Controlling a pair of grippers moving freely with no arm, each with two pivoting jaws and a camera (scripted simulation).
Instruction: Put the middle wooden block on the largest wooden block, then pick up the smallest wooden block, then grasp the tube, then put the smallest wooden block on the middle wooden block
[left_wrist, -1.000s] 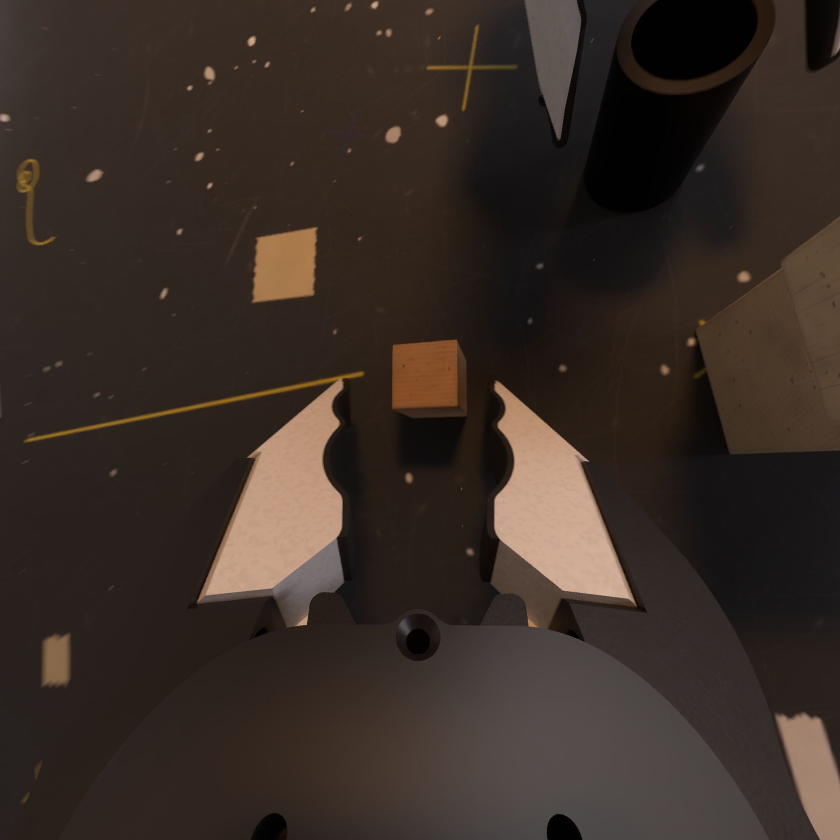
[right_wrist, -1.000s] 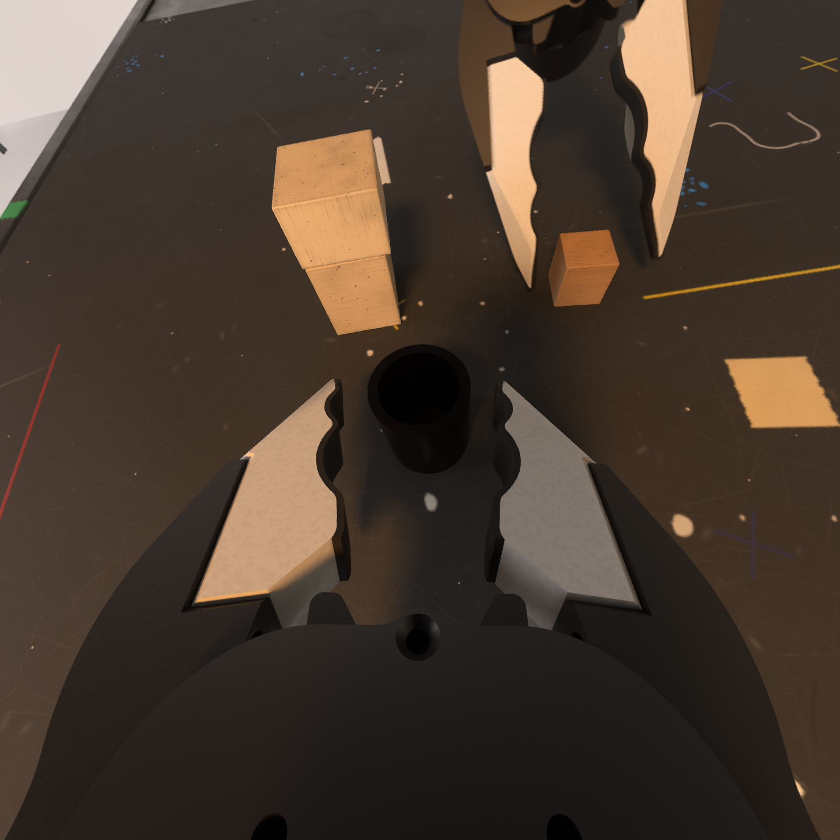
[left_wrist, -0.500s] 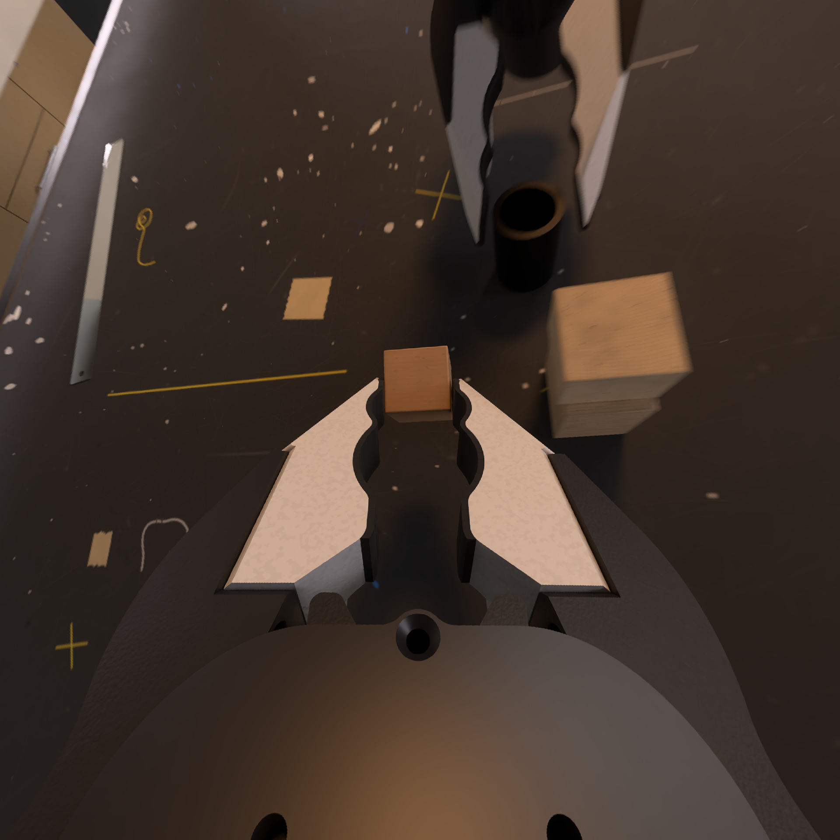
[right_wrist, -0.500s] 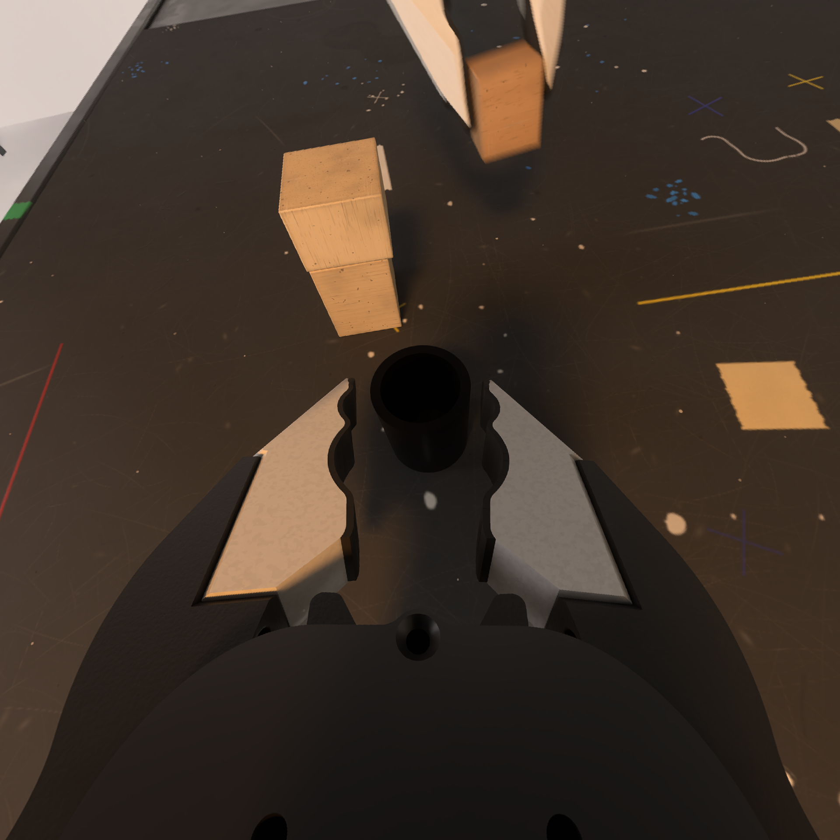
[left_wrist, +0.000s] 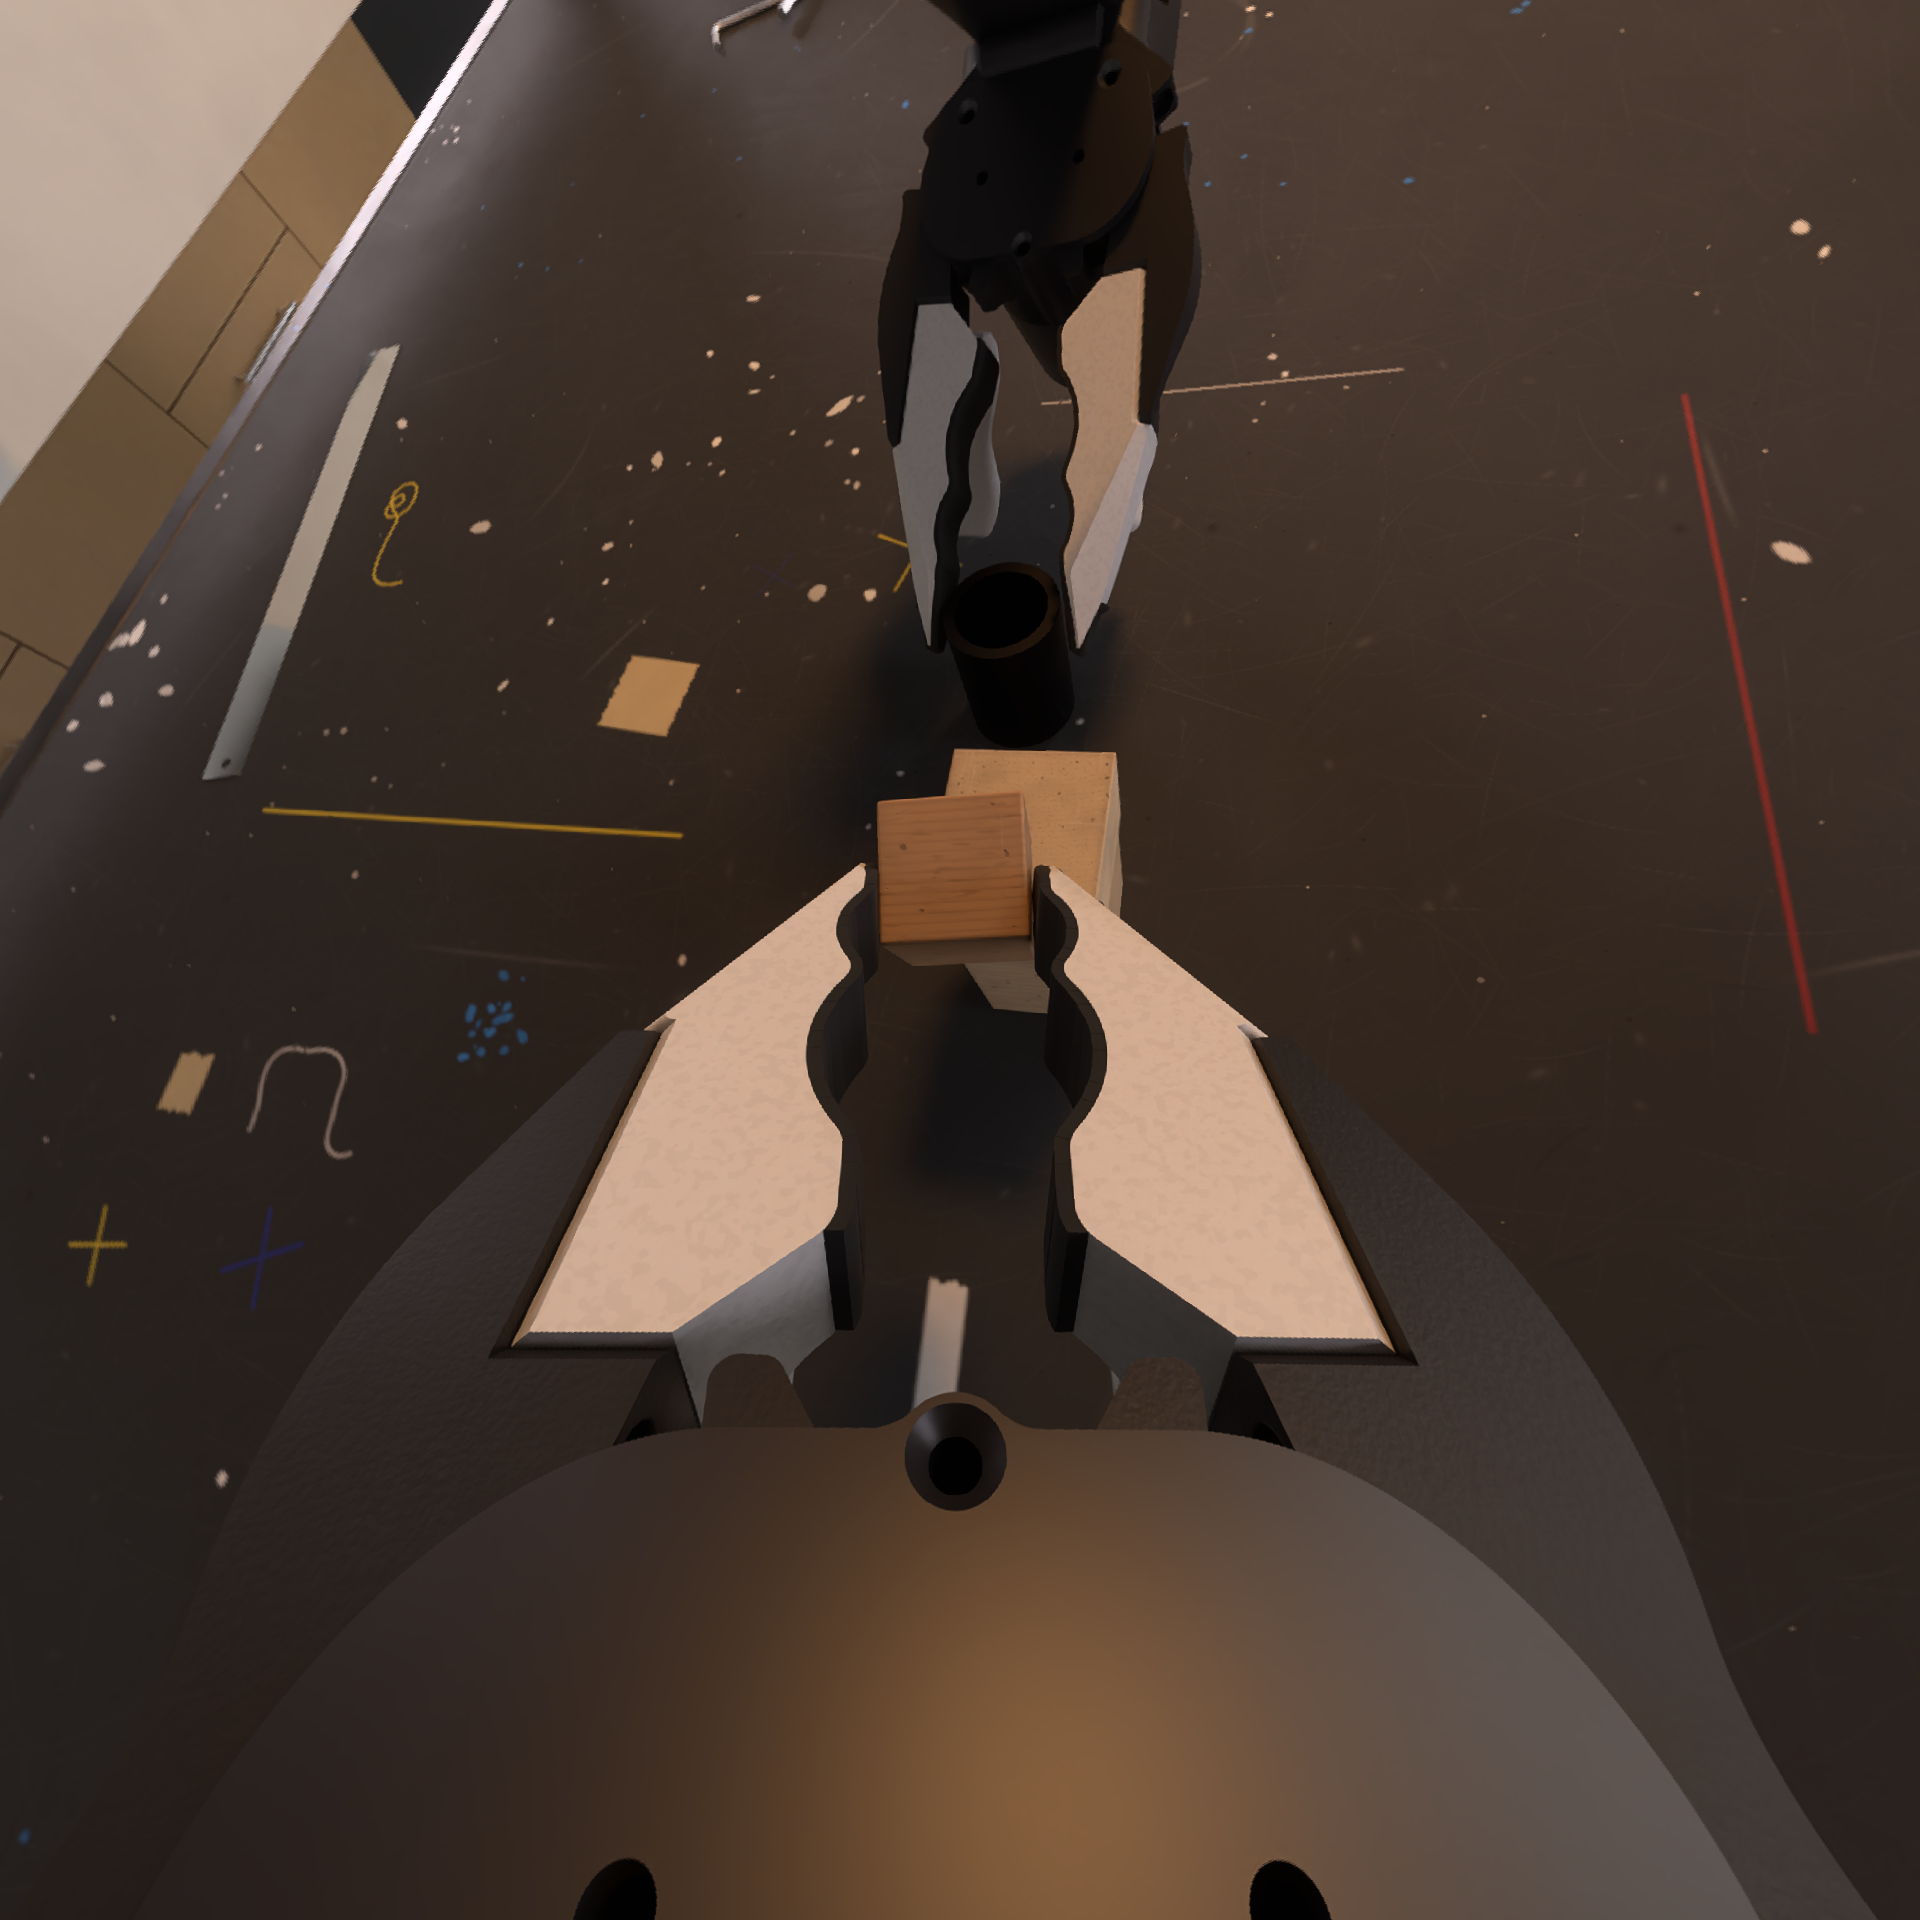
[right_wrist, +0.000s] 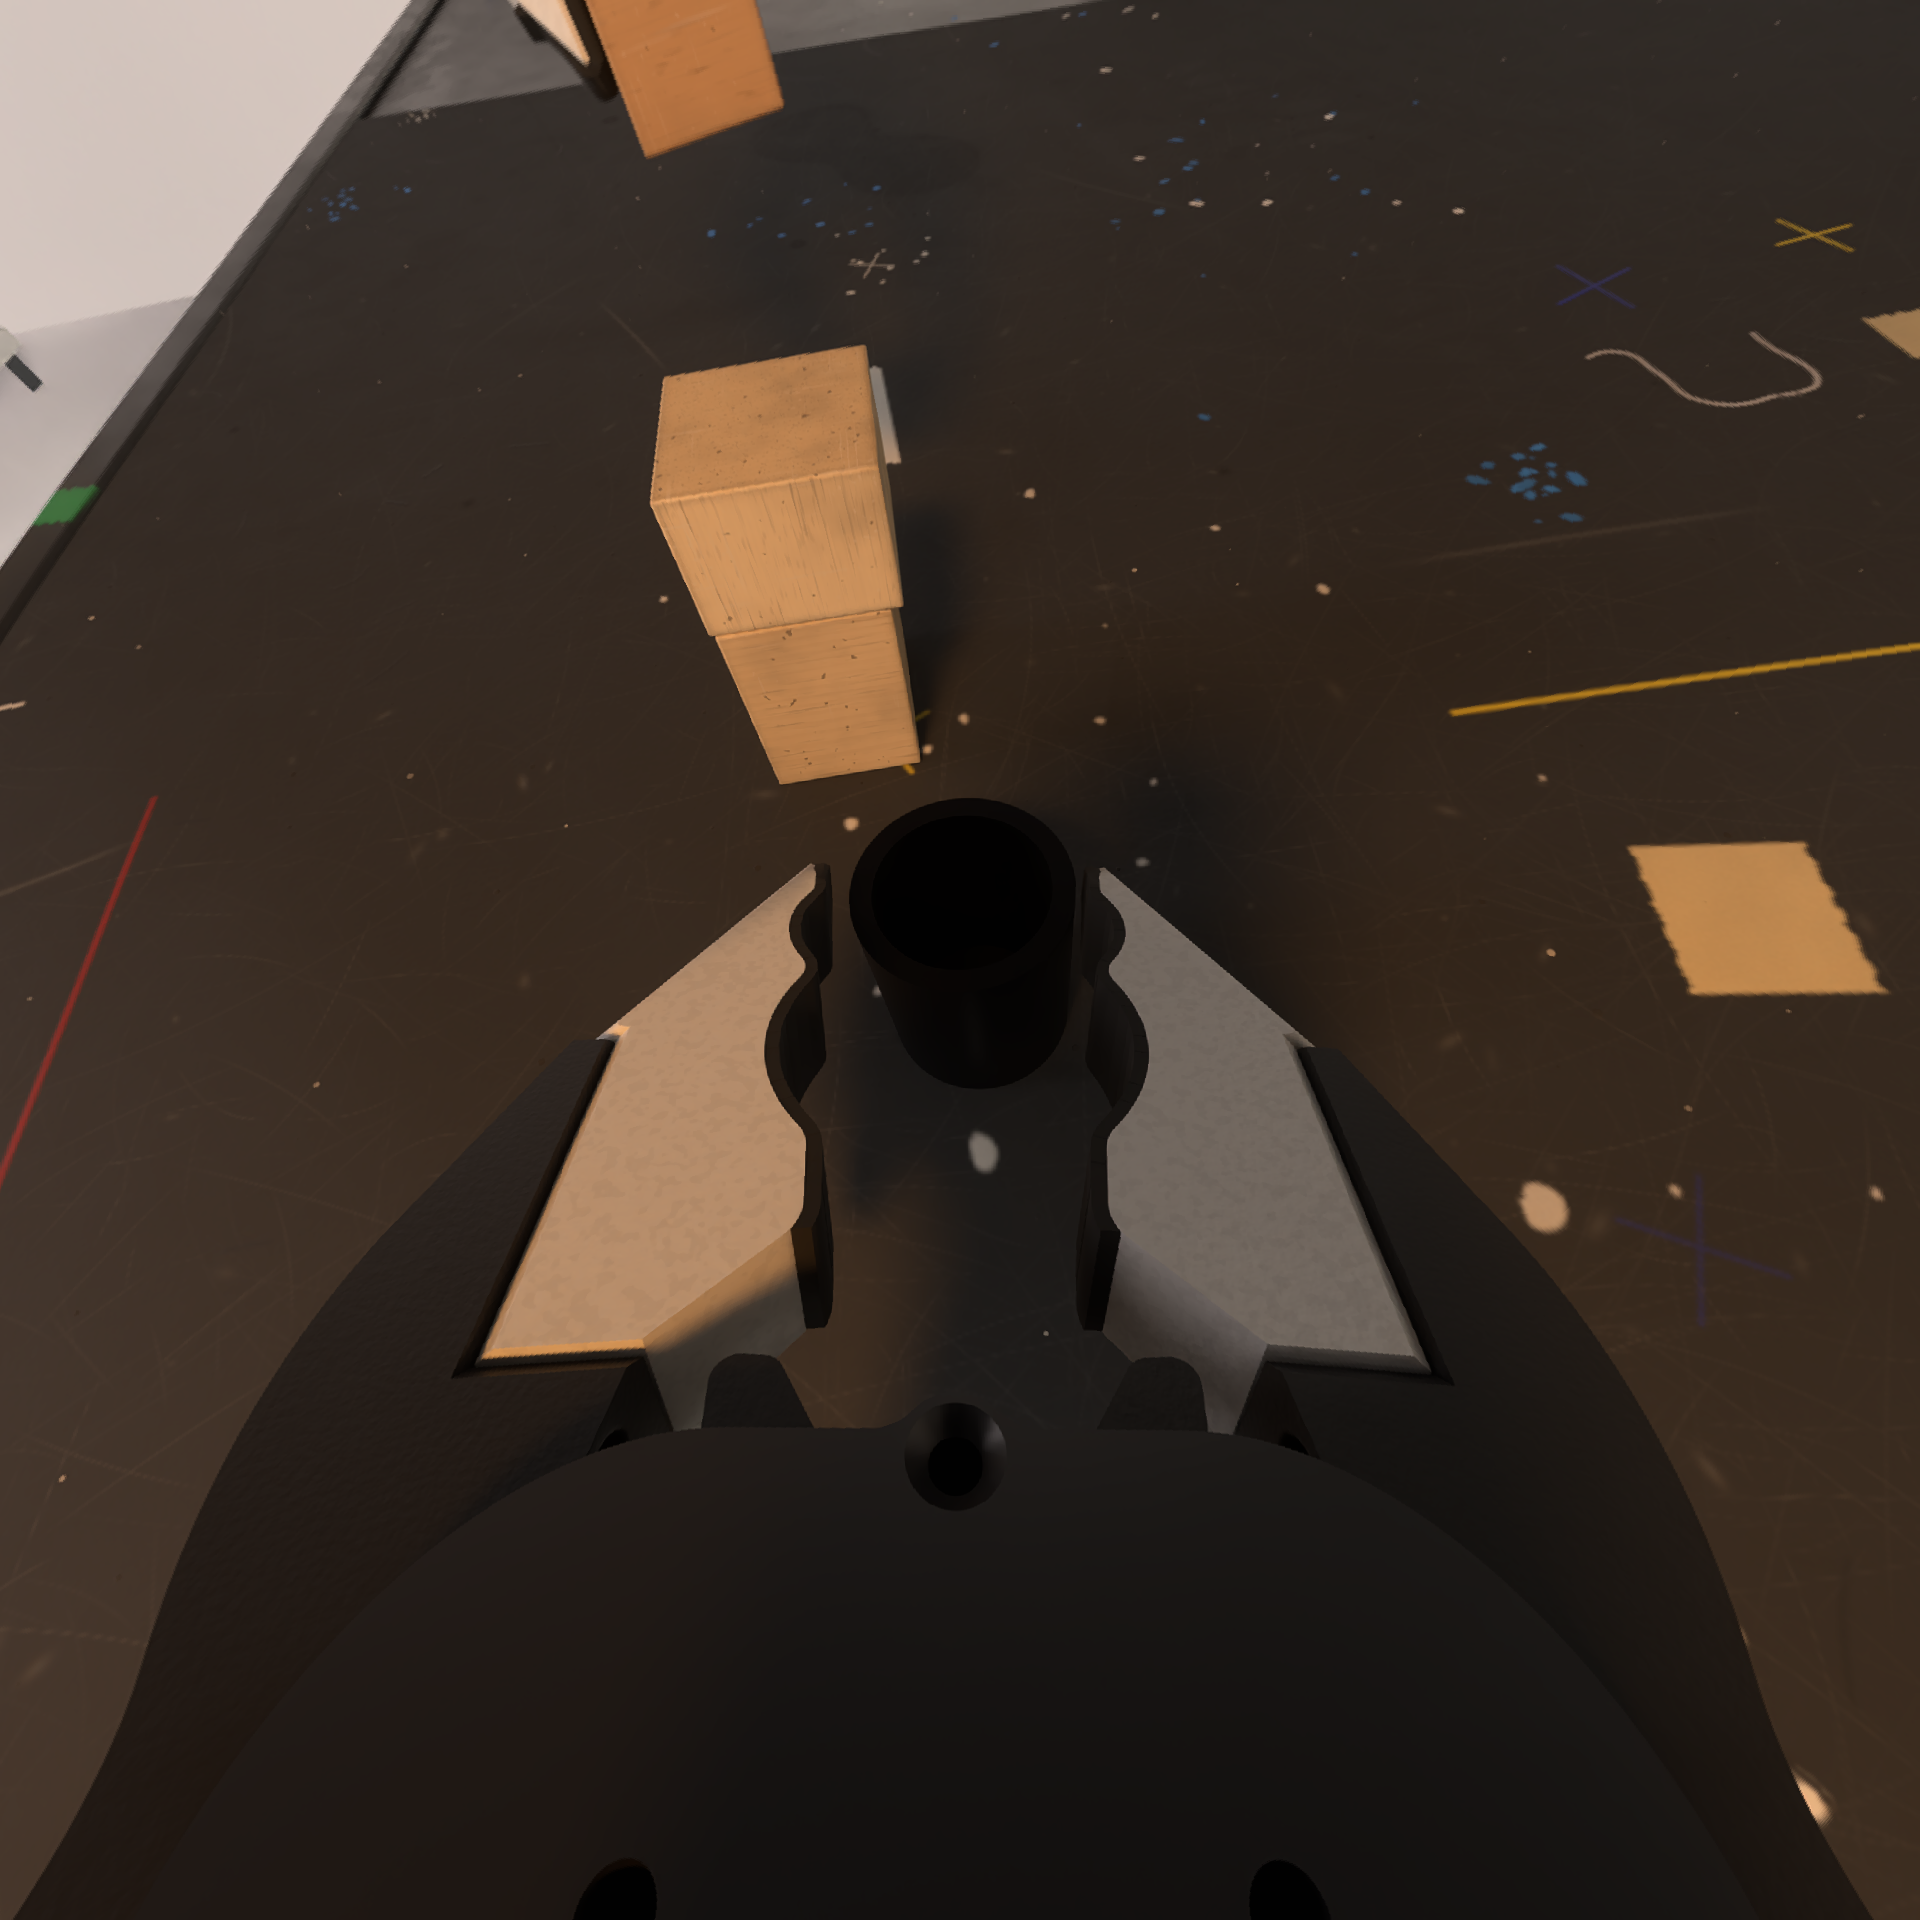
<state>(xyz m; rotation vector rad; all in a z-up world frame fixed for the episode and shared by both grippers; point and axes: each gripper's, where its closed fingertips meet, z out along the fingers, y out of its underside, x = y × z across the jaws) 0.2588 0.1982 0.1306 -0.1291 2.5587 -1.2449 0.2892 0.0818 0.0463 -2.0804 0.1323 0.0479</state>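
- The left claw (left_wrist: 954, 883) is clamped on the smallest wooden block (left_wrist: 954, 868), held in the air above the worktop (left_wrist: 1455, 831).
- The right claw (right_wrist: 961, 883) closes around the upright black tube (right_wrist: 961, 935); whether it presses is unclear.
- The middle wooden block (right_wrist: 774, 488) sits on the largest wooden block (right_wrist: 821, 691); the carried block should descend level and centred.
- The left wrist view hides most of the stack.
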